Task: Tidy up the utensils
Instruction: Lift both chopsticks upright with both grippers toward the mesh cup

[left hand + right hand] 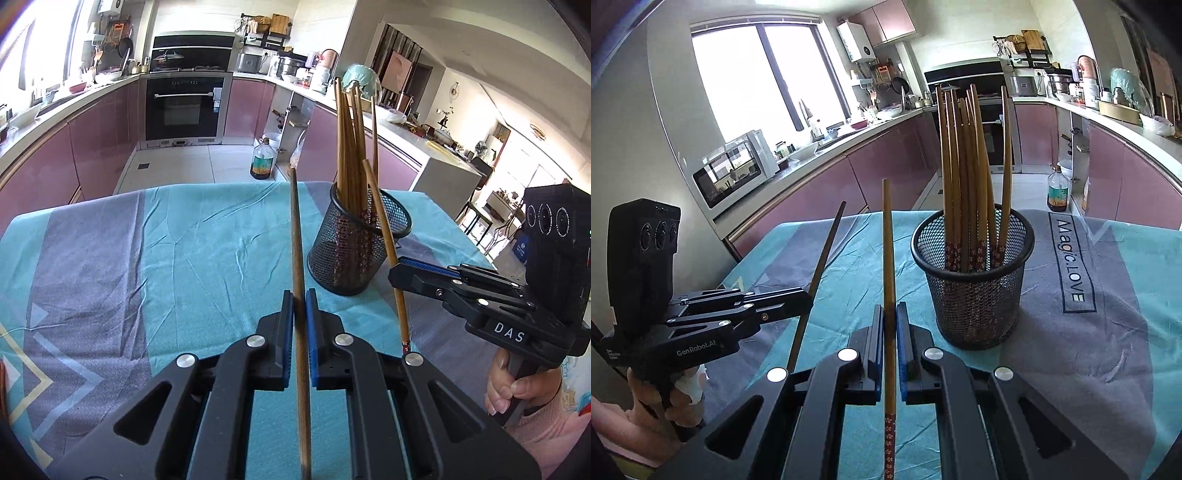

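A black mesh cup point(356, 243) stands on the table with several wooden chopsticks point(349, 147) upright in it; it also shows in the right wrist view point(975, 291). My left gripper point(299, 295) is shut on a dark brown chopstick point(295, 229) that points forward, left of the cup. My right gripper point(890, 310) is shut on a lighter chopstick point(888, 240) with a flowered end, held left of the cup. In the left wrist view the right gripper point(397, 267) holds its chopstick point(384, 236) slanted beside the cup's rim. In the right wrist view the left gripper point(809, 295) holds its chopstick point(822, 266) at the left.
The table carries a teal and grey cloth point(147, 251) with printed lettering point(1071, 258). Kitchen counters point(857, 136), an oven point(184, 107) and an oil bottle point(263, 158) on the floor lie beyond the table's far edge.
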Demonstrator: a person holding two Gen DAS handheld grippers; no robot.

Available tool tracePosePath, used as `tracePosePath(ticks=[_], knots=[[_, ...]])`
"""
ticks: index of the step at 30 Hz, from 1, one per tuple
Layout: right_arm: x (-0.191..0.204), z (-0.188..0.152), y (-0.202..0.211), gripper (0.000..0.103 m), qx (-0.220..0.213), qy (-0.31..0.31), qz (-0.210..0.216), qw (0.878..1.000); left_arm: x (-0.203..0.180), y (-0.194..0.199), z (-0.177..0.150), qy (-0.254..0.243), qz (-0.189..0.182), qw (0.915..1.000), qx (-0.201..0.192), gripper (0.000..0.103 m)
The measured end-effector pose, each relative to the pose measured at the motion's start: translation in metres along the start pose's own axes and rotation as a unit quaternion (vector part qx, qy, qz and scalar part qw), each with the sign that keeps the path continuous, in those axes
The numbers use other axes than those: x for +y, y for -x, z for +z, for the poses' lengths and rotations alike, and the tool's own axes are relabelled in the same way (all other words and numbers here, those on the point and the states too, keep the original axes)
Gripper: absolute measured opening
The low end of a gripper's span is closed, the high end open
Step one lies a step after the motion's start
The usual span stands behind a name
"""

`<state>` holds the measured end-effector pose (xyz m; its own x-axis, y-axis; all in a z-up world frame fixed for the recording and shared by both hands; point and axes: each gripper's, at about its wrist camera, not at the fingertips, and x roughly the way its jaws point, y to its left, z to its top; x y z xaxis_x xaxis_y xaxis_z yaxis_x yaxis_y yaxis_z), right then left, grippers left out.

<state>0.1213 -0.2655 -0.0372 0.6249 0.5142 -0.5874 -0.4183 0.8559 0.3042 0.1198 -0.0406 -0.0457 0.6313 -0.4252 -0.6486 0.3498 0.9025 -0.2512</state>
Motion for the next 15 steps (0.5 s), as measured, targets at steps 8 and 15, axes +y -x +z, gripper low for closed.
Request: tracePosePath(ticks=[8,15], knots=[[-0.004,0.007,0.015,0.006,-0.027,-0.003,-0.004,1.0,-0.005,0.009,0.008,0.0,-0.014,0.9998,-0.013,0.007],[-0.01,0.016,0.03,0.006,-0.052,-0.004,-0.006,0.999,-0.01,0.021,0.017,-0.003,-0.031,0.9991,-0.03,0.007]])
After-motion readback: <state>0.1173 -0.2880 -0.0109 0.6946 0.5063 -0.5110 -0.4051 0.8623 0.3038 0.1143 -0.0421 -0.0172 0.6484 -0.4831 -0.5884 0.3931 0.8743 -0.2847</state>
